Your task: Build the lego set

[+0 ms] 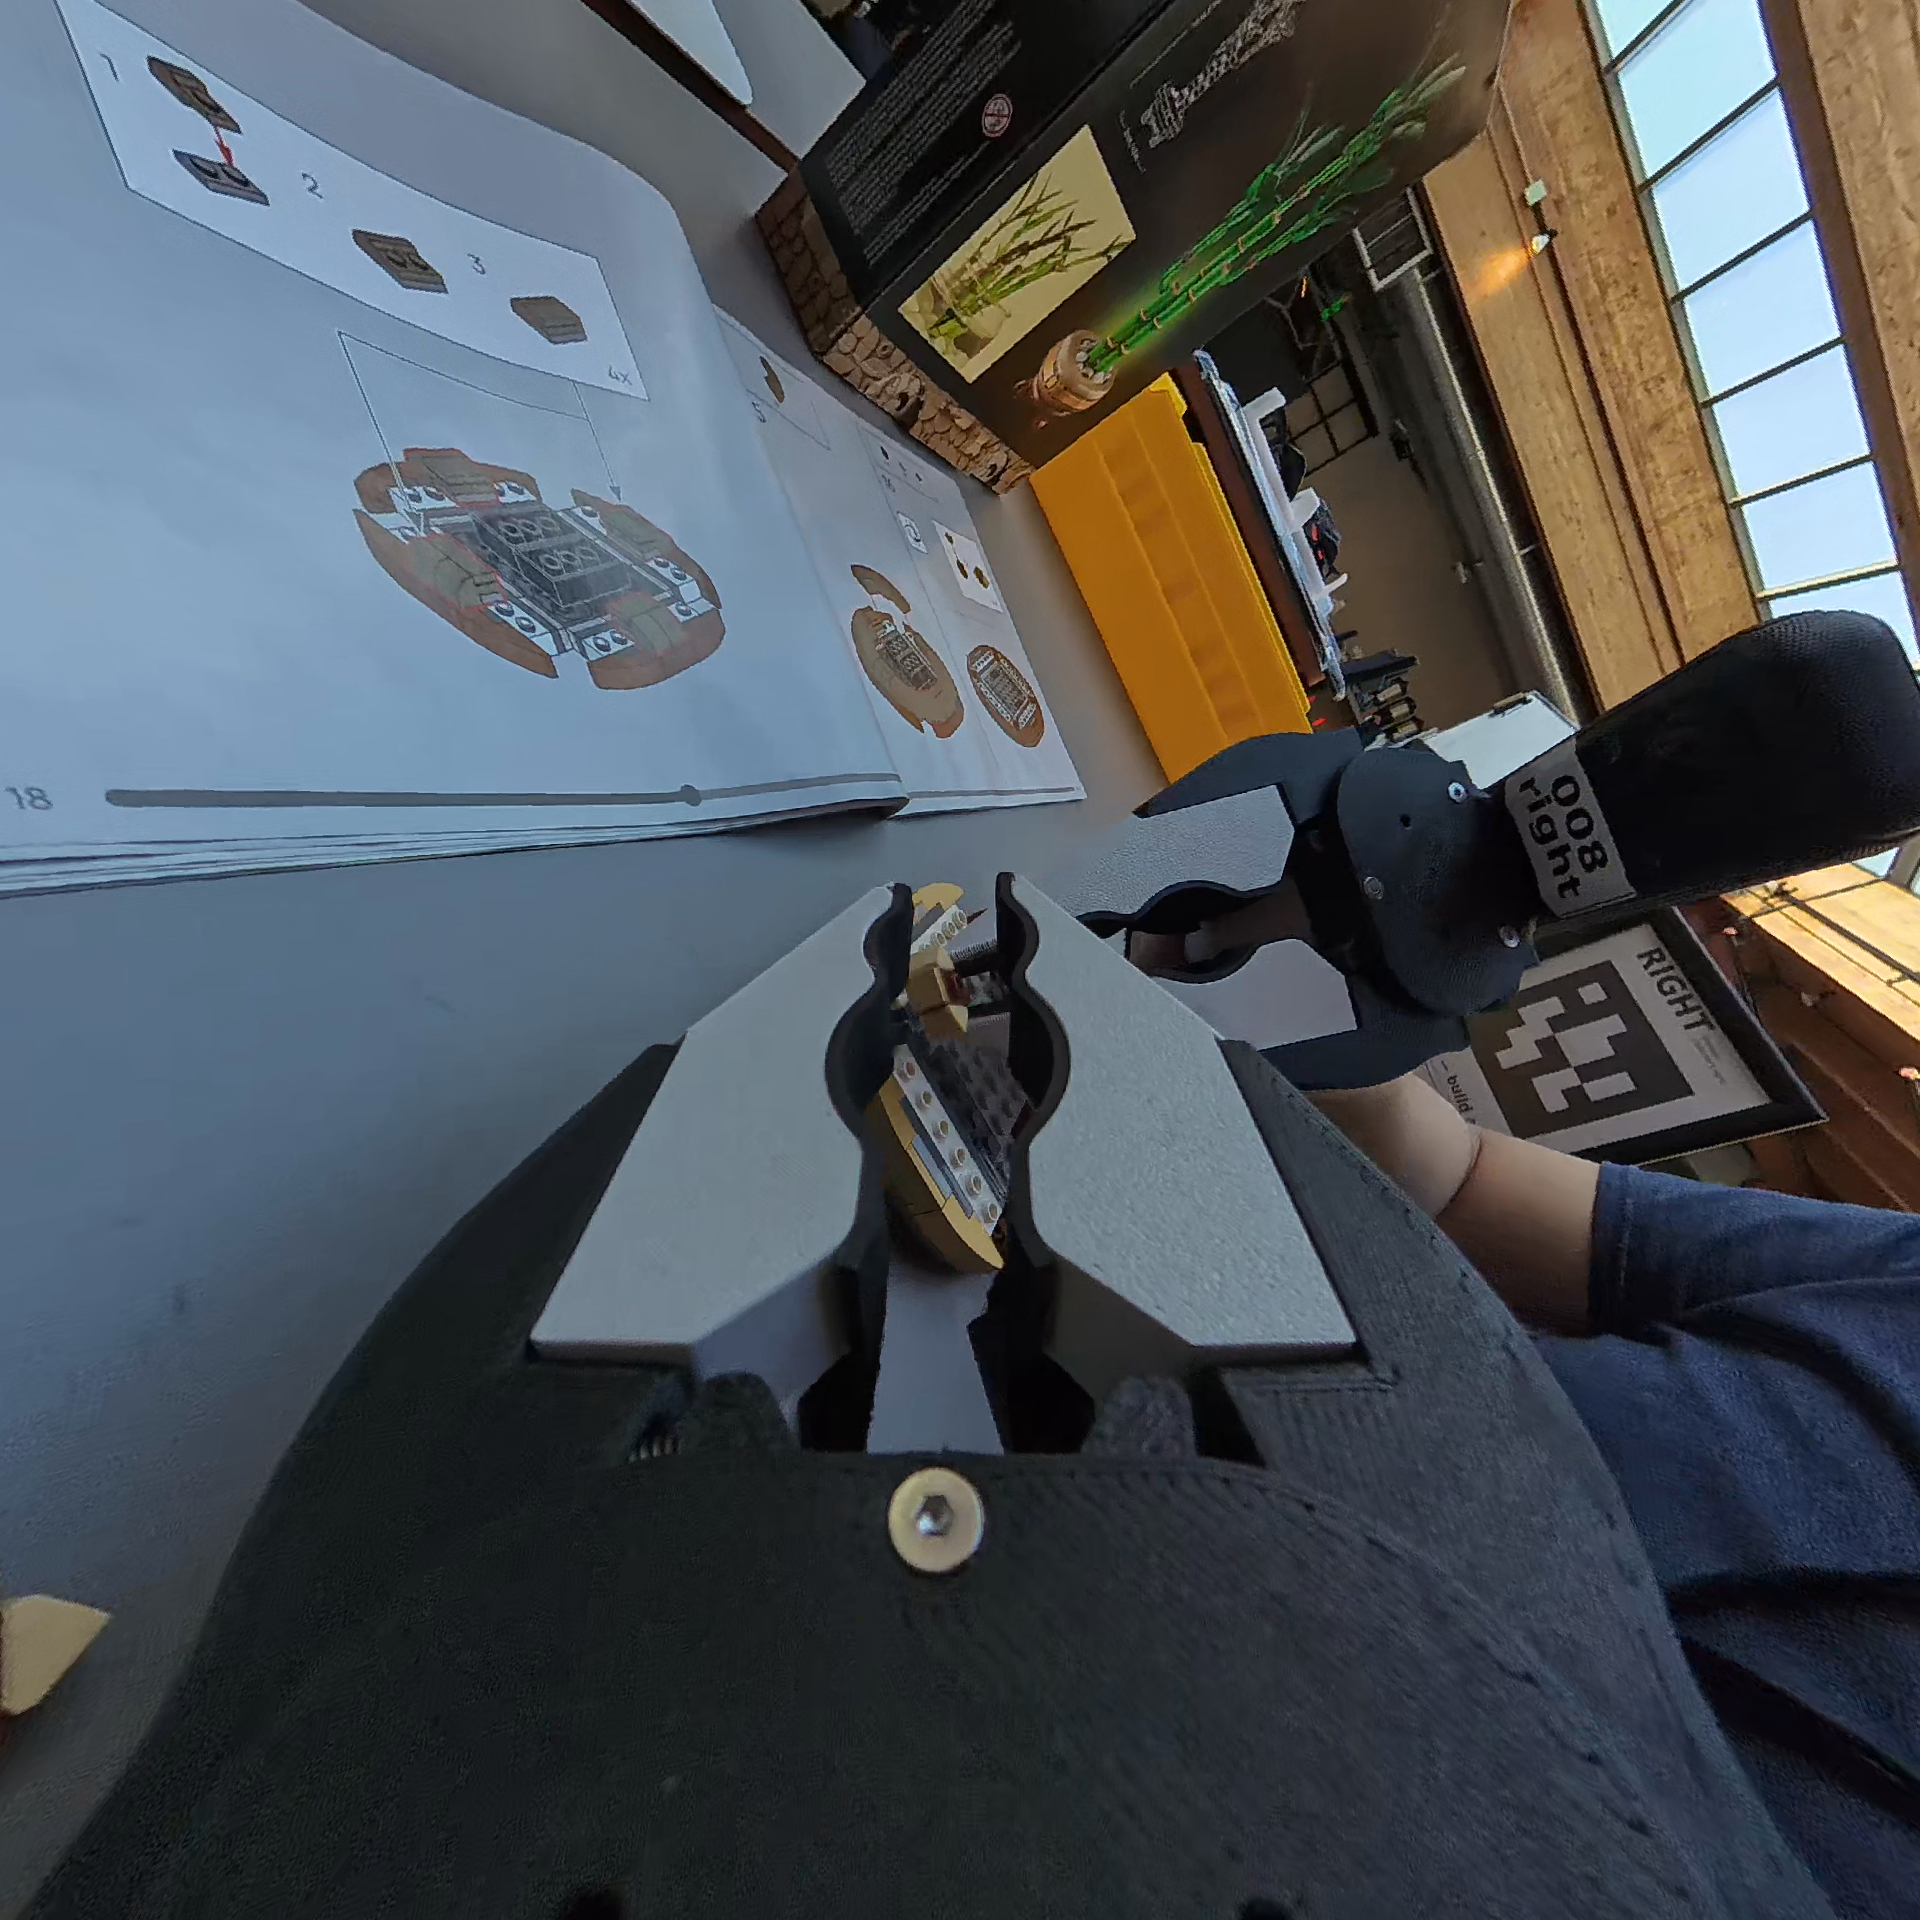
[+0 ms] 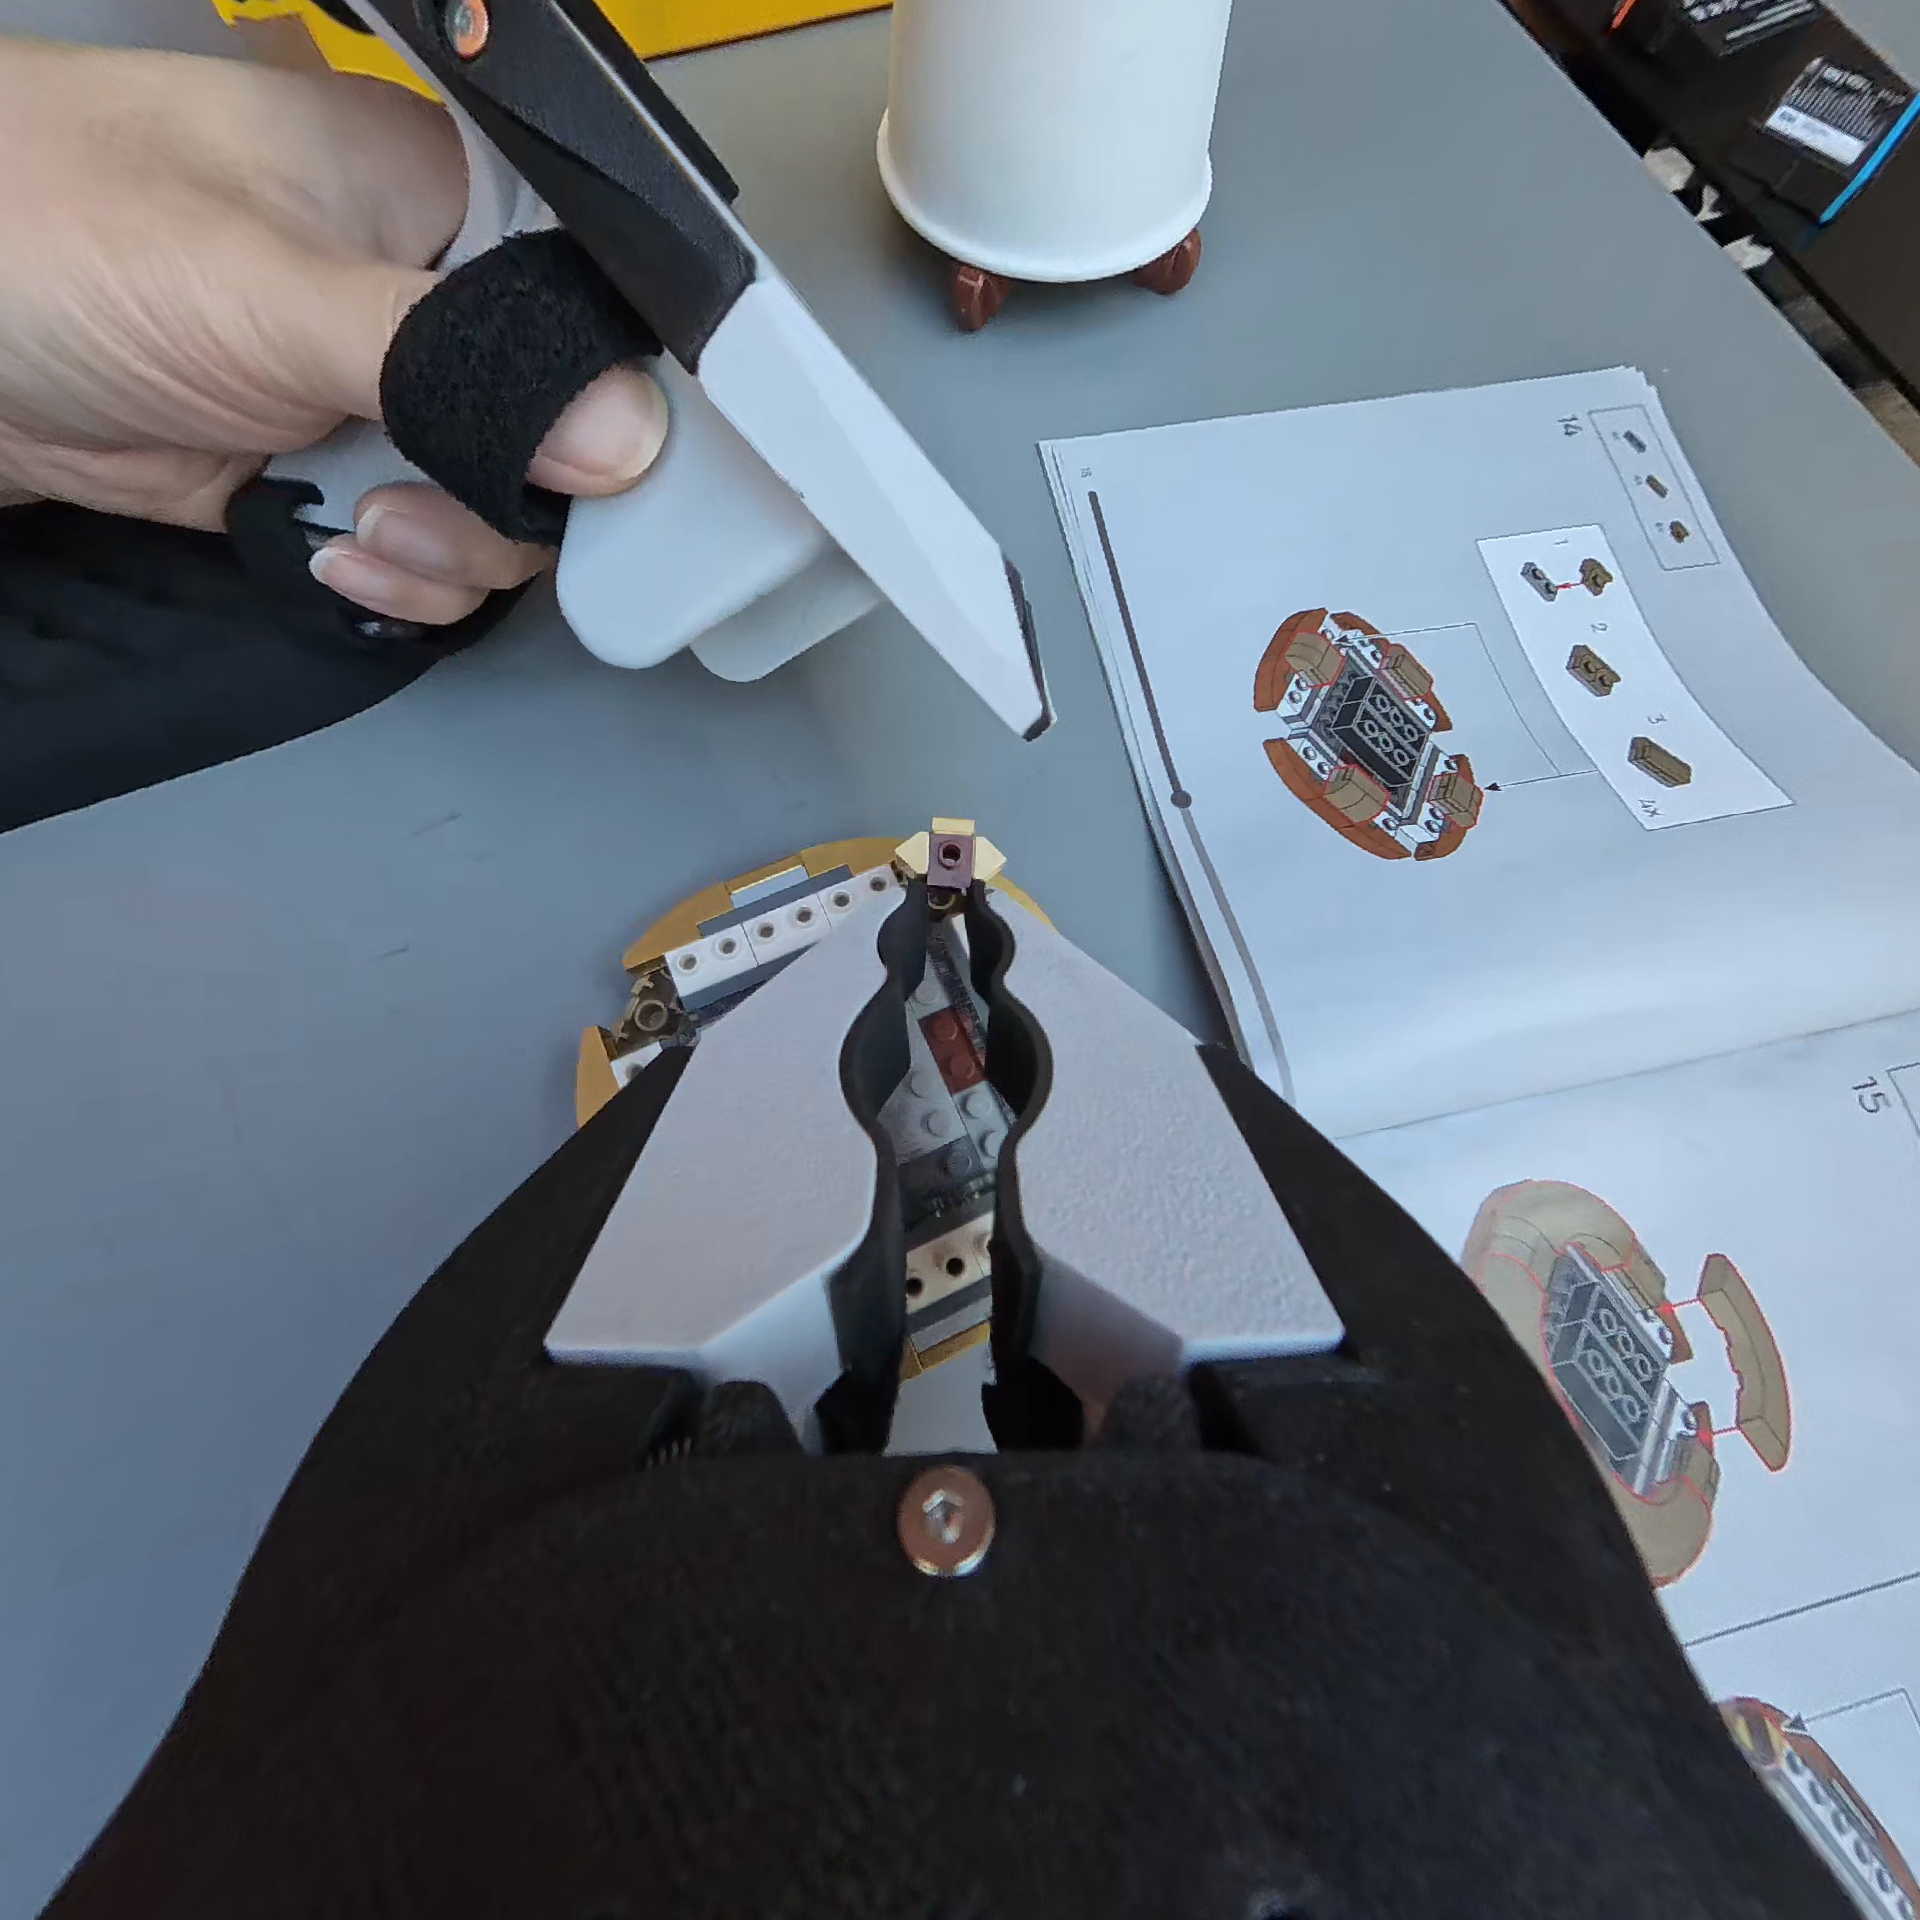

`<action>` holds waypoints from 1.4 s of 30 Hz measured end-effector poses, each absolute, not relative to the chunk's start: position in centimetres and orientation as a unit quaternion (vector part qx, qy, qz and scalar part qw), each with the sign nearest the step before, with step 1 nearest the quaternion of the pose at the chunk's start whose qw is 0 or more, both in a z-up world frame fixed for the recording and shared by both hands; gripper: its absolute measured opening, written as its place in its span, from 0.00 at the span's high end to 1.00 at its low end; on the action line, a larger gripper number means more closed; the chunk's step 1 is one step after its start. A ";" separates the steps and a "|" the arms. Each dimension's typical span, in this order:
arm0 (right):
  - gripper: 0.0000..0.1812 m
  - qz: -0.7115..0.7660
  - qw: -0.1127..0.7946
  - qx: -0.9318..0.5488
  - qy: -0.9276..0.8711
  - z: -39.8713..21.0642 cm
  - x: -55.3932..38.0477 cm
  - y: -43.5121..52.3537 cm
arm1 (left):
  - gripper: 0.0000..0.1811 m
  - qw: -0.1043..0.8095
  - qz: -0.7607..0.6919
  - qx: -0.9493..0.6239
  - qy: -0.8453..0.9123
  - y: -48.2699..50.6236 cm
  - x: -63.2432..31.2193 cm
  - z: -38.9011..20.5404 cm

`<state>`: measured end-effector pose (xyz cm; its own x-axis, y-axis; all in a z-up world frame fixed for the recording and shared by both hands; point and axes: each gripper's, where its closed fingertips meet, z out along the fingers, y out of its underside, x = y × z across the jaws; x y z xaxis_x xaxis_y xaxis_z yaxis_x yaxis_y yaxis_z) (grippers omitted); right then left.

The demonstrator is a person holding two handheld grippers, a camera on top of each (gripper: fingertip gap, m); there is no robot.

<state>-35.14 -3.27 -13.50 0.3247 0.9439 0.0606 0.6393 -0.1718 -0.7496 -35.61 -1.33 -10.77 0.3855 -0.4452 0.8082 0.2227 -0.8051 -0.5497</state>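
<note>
Lego base (image 2: 727, 961) lies flat on the table (image 2: 260, 1143), under my right gripper (image 2: 948, 894). Its jaws pinch a small brown piece (image 2: 949, 857) at the base's far edge. My left gripper (image 1: 951, 899) hangs just past it; I cannot tell if its jaws grip. The booklet (image 2: 1455, 935) edge is near on the right, with bare table on the left.

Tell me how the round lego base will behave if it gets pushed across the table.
The round lego base lies flat and low on the smooth grey table, so it would likely slide, not tip. Built of many small bricks, its rim pieces could pop off under sideways force.
</note>
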 end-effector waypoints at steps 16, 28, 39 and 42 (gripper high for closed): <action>0.96 0.214 0.357 -0.742 -0.524 -12.8 -34.6 -2.5 | 0.87 0.306 -0.527 -0.783 0.123 -1.8 -35.8 -10.5; 0.96 0.237 0.371 -0.746 -0.500 -12.1 -32.5 -1.4 | 0.89 0.262 -0.533 -0.796 0.119 -2.2 -35.2 -11.8; 0.96 0.218 0.432 -0.752 -0.447 -8.1 -25.5 1.5 | 0.90 0.241 -0.527 -0.807 0.117 -2.8 -34.7 -12.6; 0.96 0.190 0.470 -0.762 -0.403 -6.0 -20.6 3.0 | 0.89 0.231 -0.524 -0.812 0.114 -2.8 -34.7 -13.0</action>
<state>-20.64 3.03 -5.98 0.6038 0.7922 0.0889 0.4356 -0.2345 -0.8691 -34.66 -2.82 -12.98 0.4246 -0.4267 0.7985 0.0574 -0.8675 -0.4941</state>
